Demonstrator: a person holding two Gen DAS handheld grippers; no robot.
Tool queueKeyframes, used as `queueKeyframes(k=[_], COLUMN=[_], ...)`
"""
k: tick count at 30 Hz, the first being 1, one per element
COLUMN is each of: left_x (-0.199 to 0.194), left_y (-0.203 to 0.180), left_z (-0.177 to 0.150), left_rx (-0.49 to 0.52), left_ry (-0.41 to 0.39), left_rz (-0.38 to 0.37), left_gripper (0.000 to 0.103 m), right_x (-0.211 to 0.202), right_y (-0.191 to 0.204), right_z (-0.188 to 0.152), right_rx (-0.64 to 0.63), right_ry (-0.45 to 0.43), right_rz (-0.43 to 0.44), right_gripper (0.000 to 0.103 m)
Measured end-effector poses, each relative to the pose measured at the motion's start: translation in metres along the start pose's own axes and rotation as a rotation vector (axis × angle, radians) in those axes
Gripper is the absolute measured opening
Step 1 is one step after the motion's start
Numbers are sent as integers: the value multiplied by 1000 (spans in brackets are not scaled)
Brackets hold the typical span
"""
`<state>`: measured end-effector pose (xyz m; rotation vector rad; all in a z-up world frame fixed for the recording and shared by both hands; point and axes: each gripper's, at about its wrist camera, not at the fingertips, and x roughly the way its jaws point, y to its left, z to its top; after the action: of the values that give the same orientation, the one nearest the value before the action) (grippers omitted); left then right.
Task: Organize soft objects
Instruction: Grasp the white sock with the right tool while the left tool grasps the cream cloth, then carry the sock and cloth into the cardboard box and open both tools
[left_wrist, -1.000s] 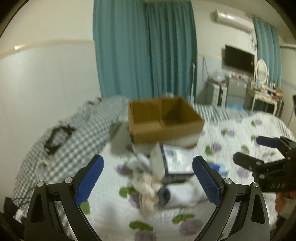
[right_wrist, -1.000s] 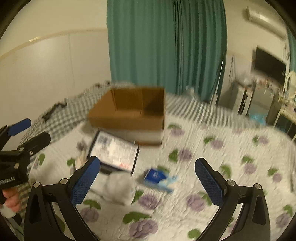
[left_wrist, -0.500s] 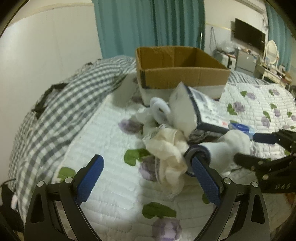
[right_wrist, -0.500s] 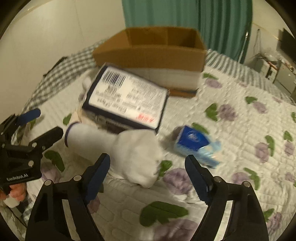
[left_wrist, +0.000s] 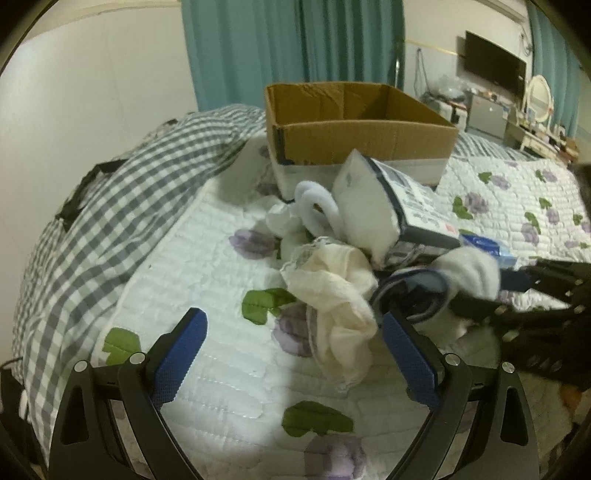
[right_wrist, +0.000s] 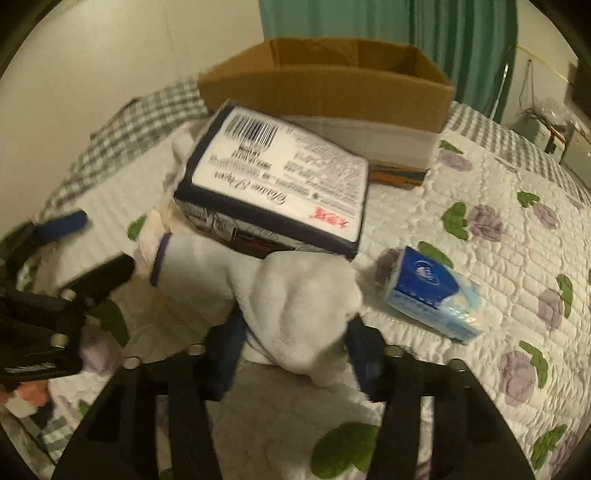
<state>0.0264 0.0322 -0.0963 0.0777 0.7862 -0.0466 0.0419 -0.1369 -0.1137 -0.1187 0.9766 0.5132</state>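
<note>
Setting: a lived-in home bedroom. Evidence ahead of the left gripper: a bed under a white quilted coverlet printed with purple flowers and green leaves (left_wrist: 207, 295); a grey-and-white checked blanket (left_wrist: 122, 206) to the left; full-length teal curtains (left_wrist: 295, 48) behind; far right, a black wall-mounted flat-screen television (left_wrist: 495, 72), an oval white-framed mirror (left_wrist: 540, 98) and a cluttered dresser.

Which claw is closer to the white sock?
Right. The right gripper has its fingers on either side of the white sock. The left gripper sits open beside it, nearer the cream cloth.
</note>
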Motion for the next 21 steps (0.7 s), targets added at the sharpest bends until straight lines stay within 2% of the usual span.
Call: queueKeyframes(k=[3,8,10,12,13,16,21], left_x=[-1,11,21,35,39,51,42], left_y=[-4,-18,-25,-28,-28,-26,-18], left_z=[1,1,1,4,5,5,5], left_rx=[17,29,47,50,46,46,37], left_ry=[-10,9,30,63,71,97,82], left_rz=[-7,-36,-26,-11,-15,-43,-88], left_gripper=[94,74,61,52,40,23,20], right_x=[-24,-52,-54,-53,-52,-51,-64], right_y=[-8,-22,-25,-26,-27,-27,-29], right_z=[1,7,8,5,5,6,5], right_rx=[13,55,65,73,74,71,76], right_ry=[-54,-120,-127,-121,-116,-113,-140], right_rz=[-21,-27,-31,-29,-31,-29,-32], right_gripper=[46,46,46,46,46,46,46])
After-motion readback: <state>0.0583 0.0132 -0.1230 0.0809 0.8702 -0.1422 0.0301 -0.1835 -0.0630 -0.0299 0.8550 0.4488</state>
